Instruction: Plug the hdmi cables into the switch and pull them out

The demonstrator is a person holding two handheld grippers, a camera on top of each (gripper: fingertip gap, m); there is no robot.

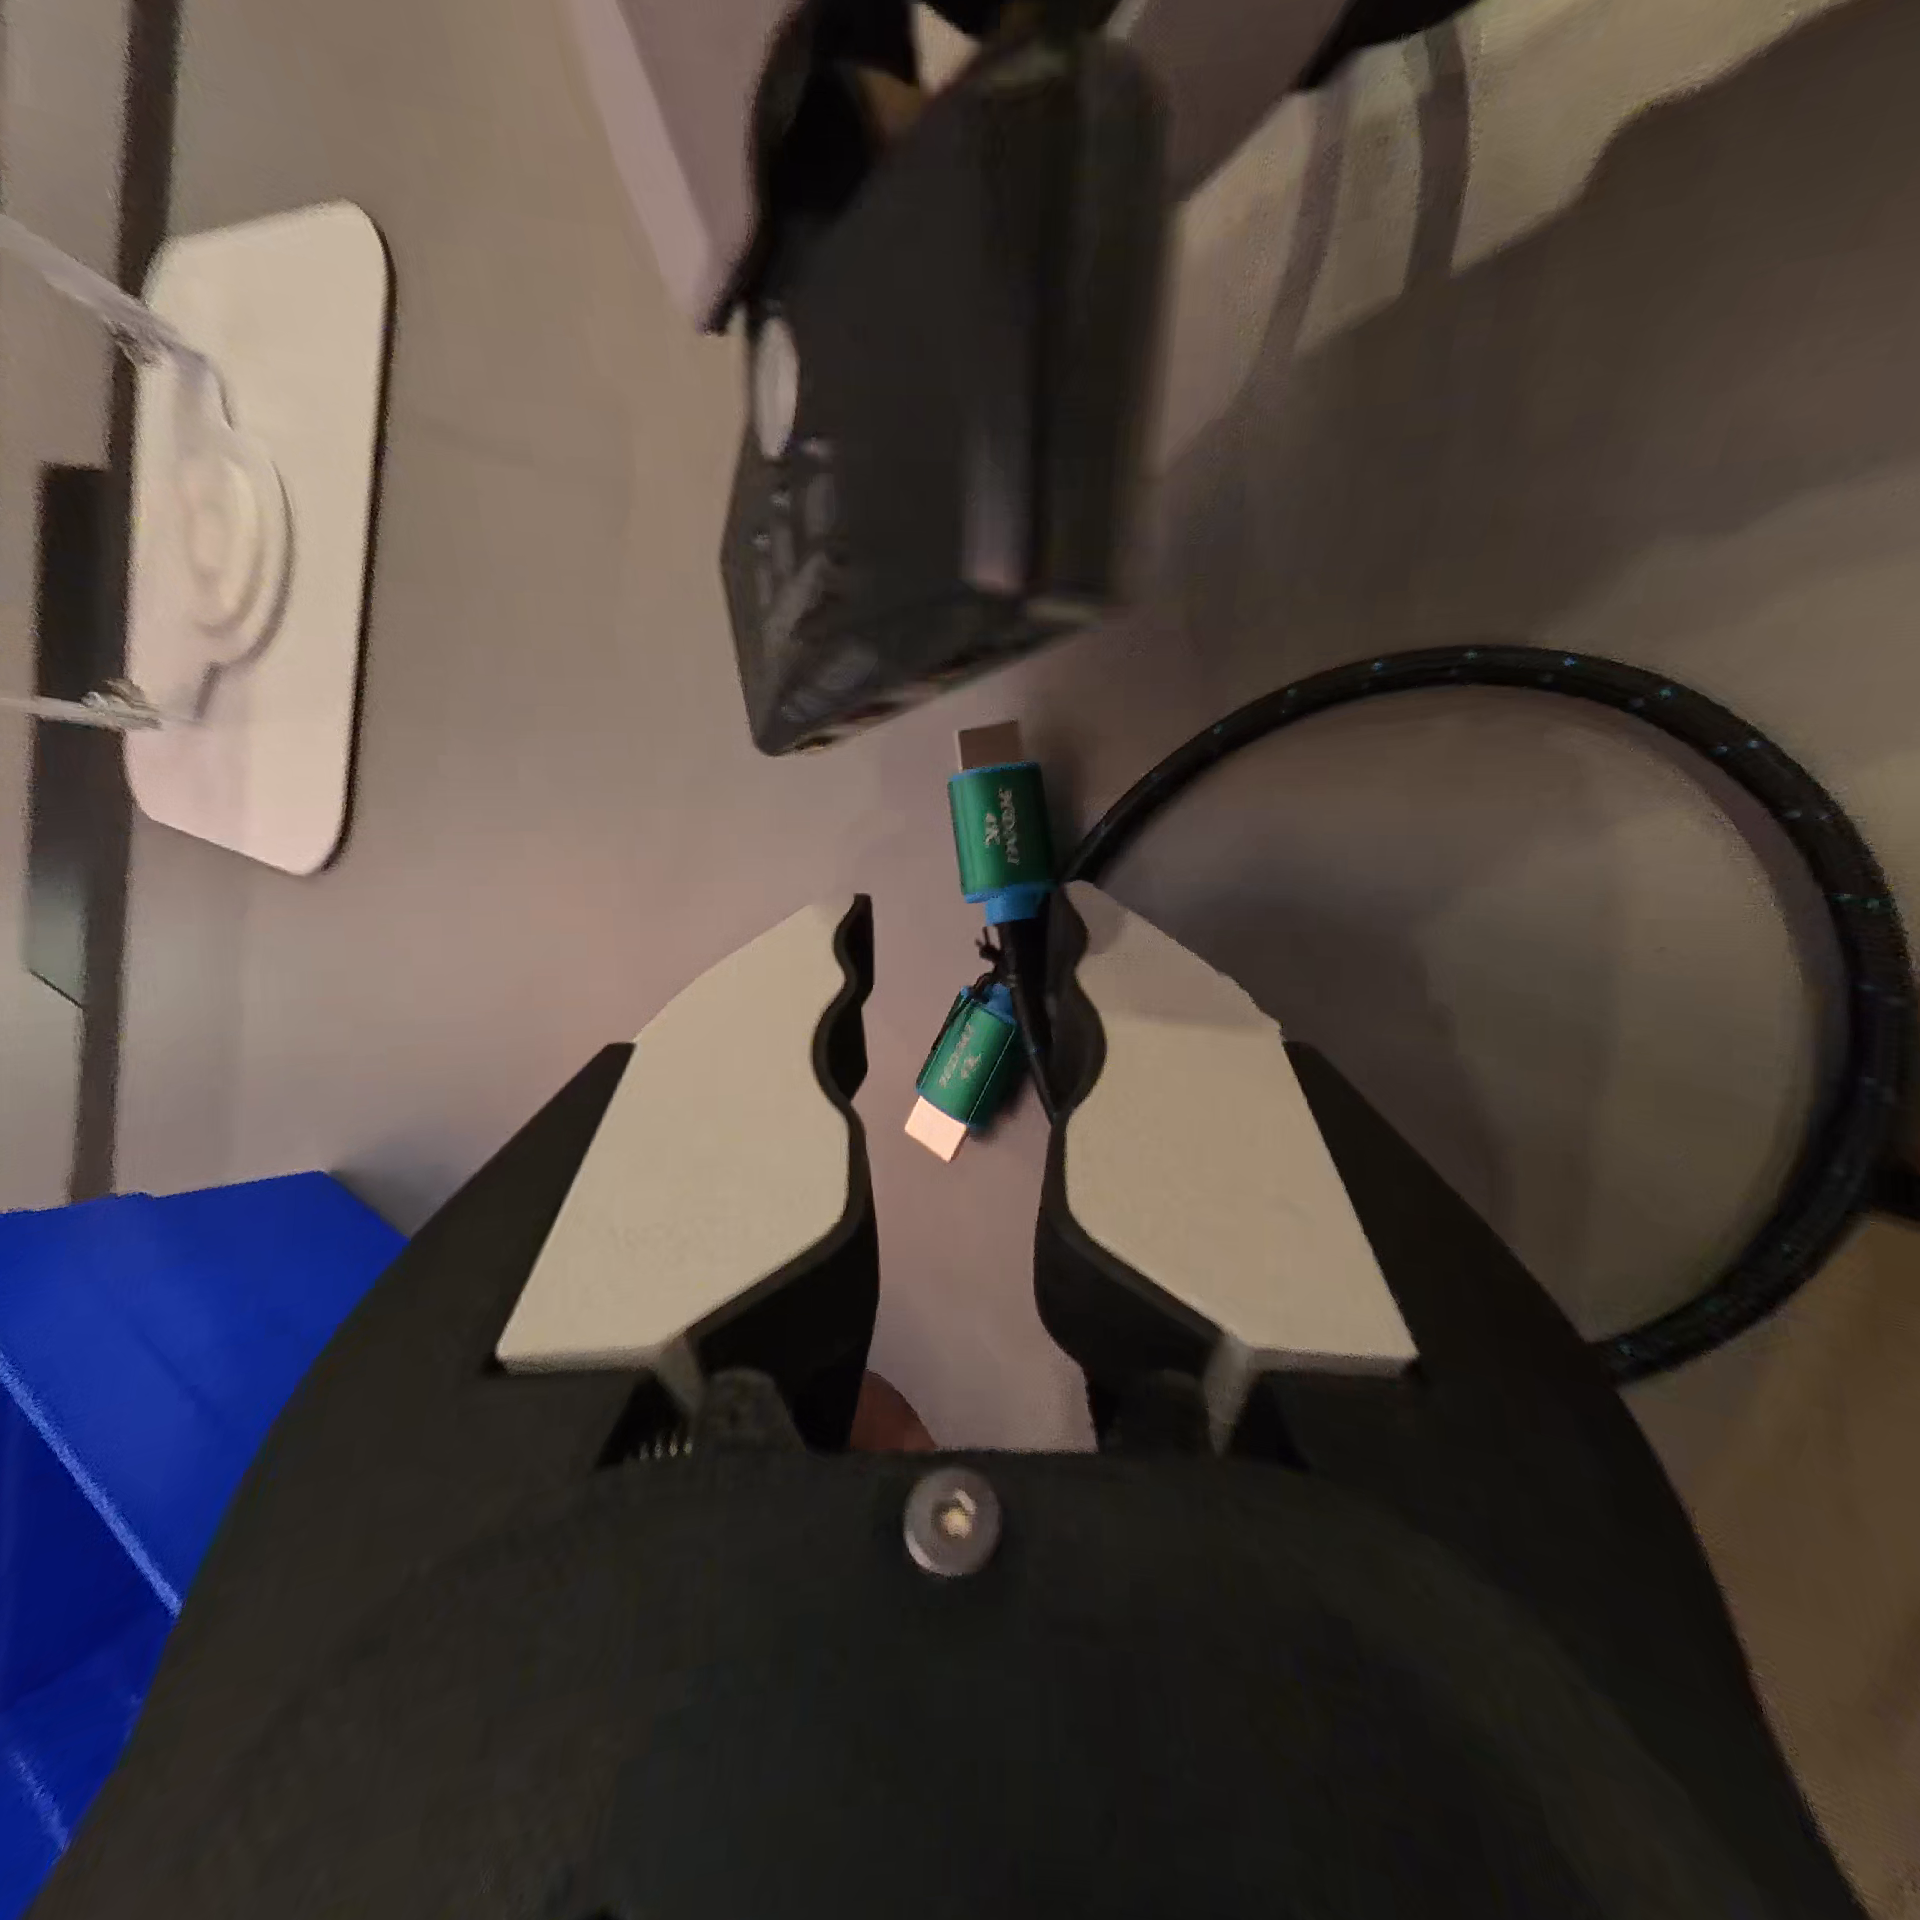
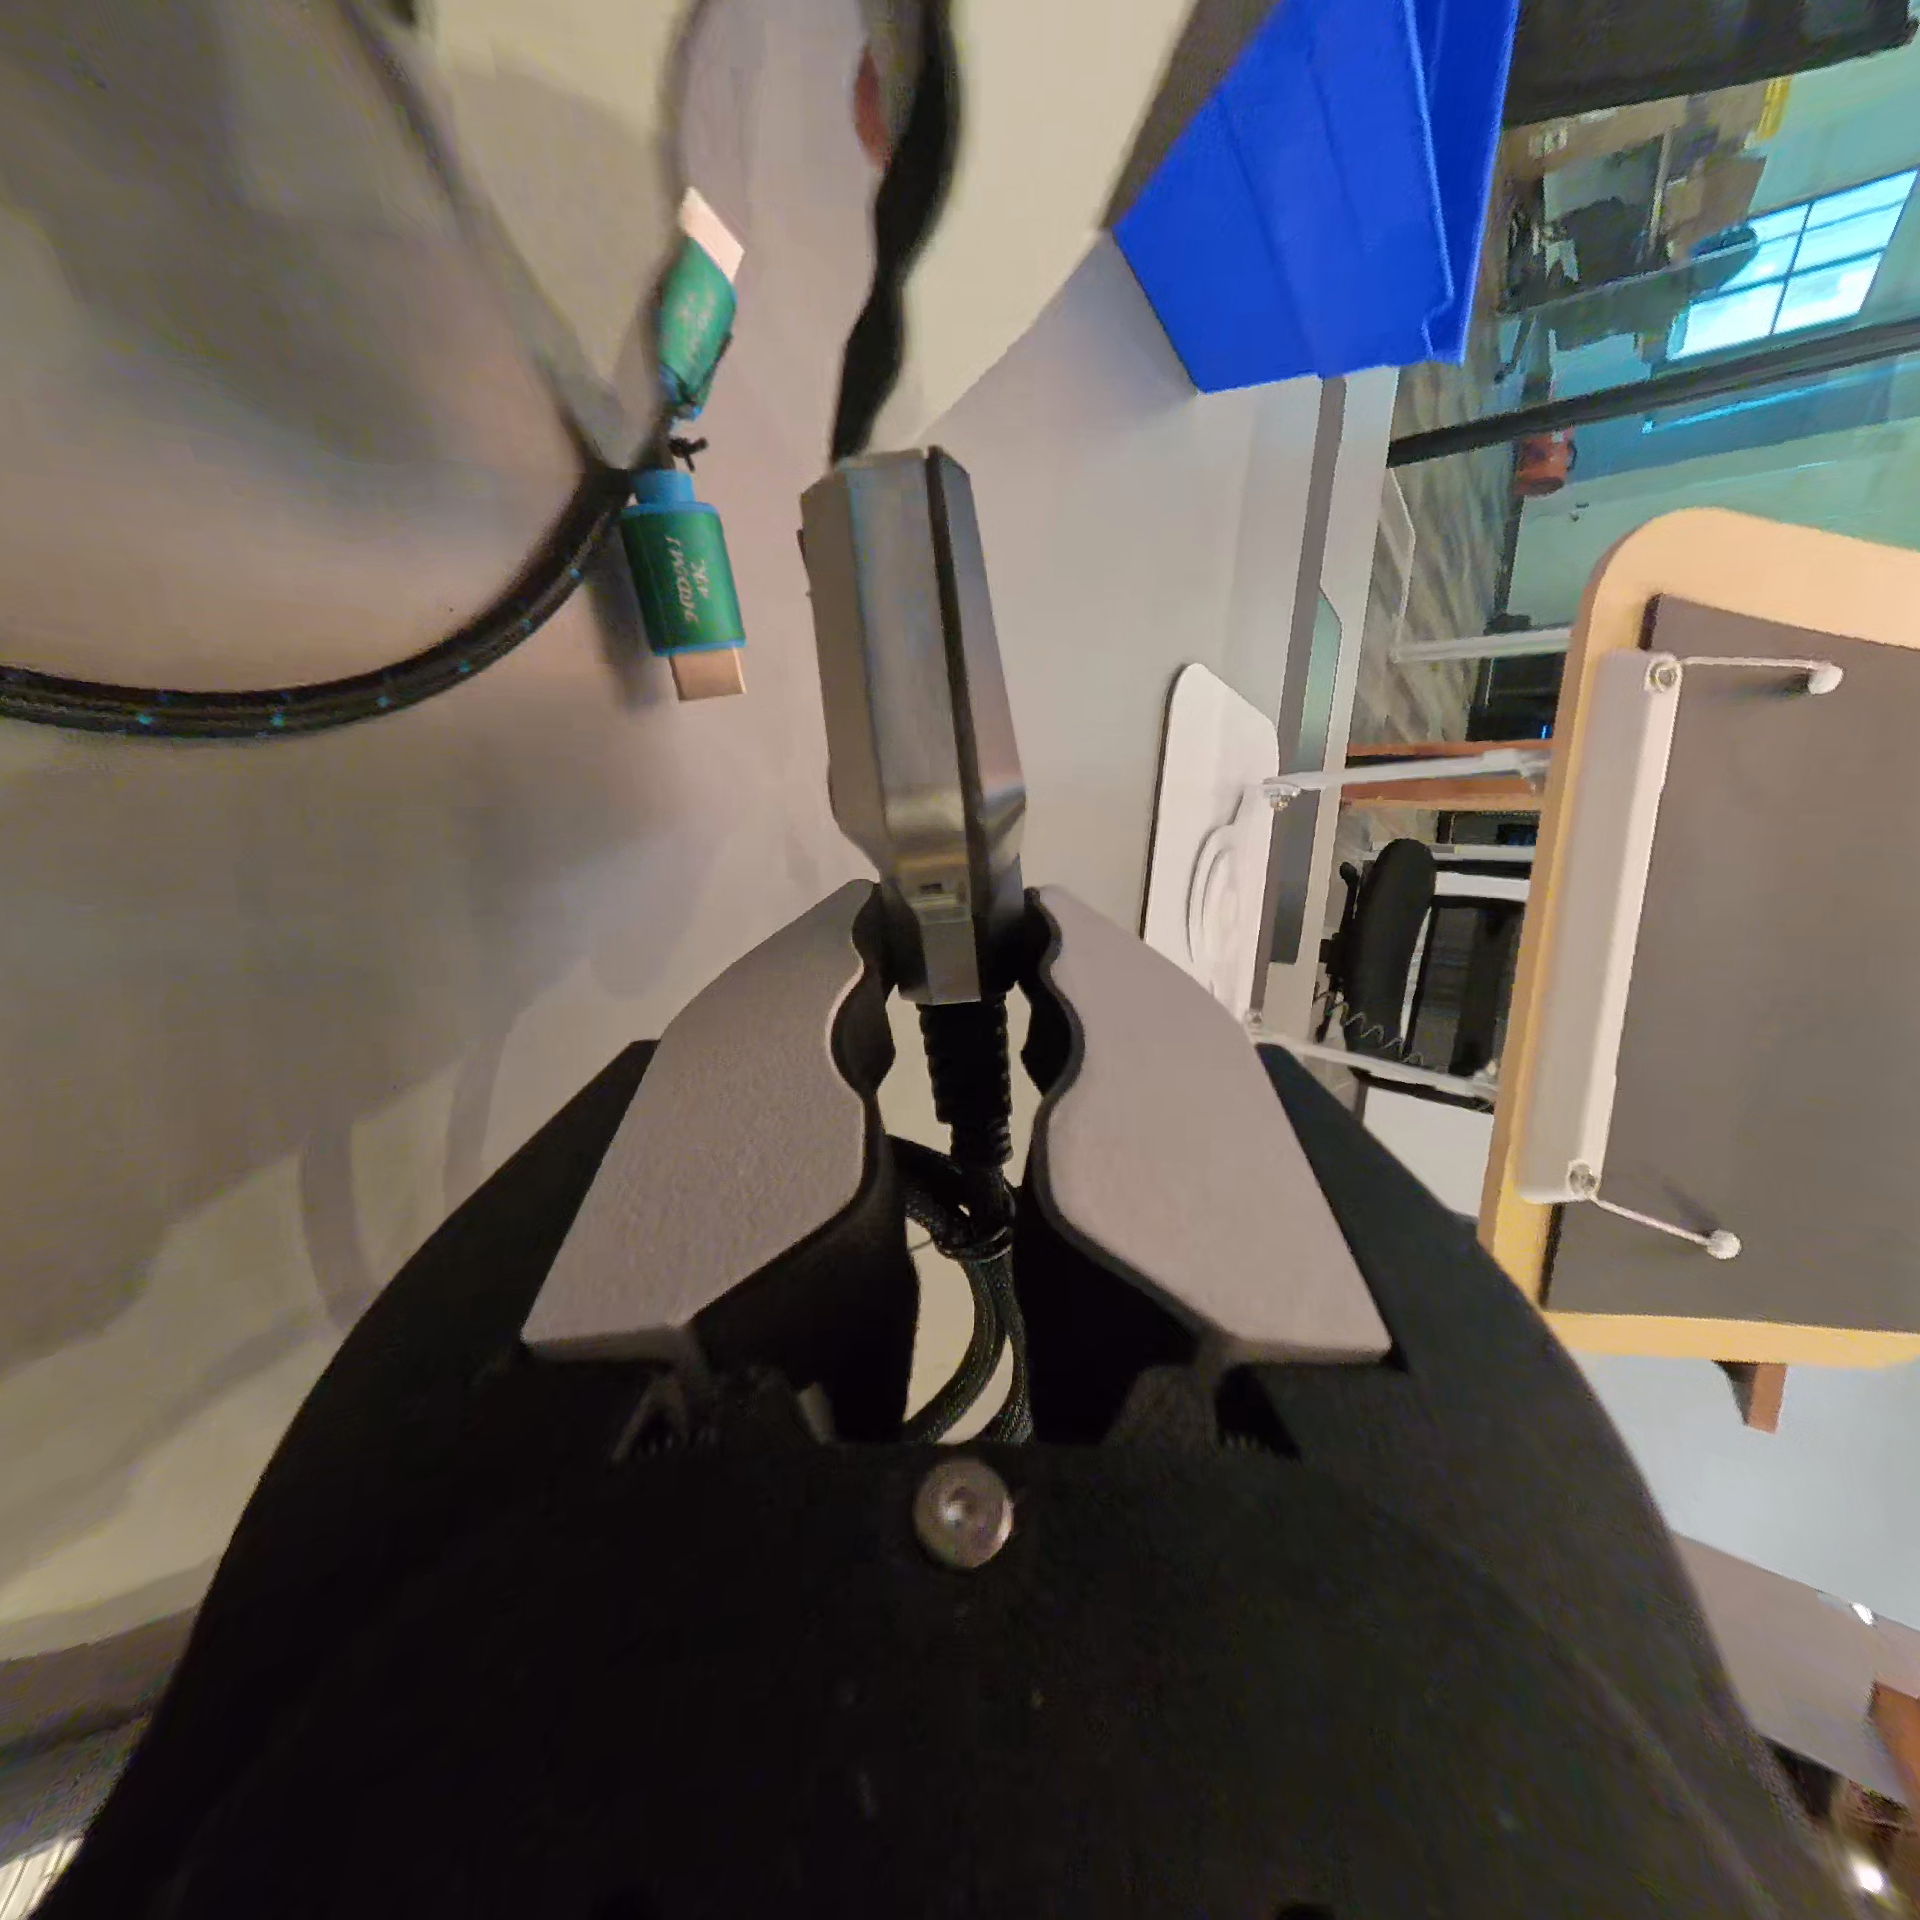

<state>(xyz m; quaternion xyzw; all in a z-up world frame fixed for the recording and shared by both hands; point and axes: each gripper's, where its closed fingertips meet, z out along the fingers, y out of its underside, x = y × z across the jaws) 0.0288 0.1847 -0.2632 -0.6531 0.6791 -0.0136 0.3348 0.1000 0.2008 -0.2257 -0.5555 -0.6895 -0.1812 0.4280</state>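
Note:
My right gripper point(image 2: 951, 914) is shut on the cable end of the grey HDMI switch point(image 2: 904, 675) and holds it above the table, its own black cord trailing back between the fingers. The switch also shows in the left wrist view point(image 1: 914, 416), blurred, its port end near the plugs. Two green HDMI plugs lie unplugged on the table, tied together: the upper plug point(image 1: 1003, 831) points at the switch, the lower plug point(image 1: 961, 1075) points back. My left gripper point(image 1: 971, 914) is open, its fingers either side of the lower plug and not touching it. The black braided cable point(image 1: 1766, 883) loops to the right.
A blue bin point(image 1: 156, 1455) stands at the lower left, also seen in the right wrist view point(image 2: 1320, 187). A white pad with a clear holder point(image 1: 260, 520) lies at the left. A beige-edged board point(image 2: 1714, 935) stands off the table's edge at the right. Spacing between my two grippers at the tips: around 8 cm.

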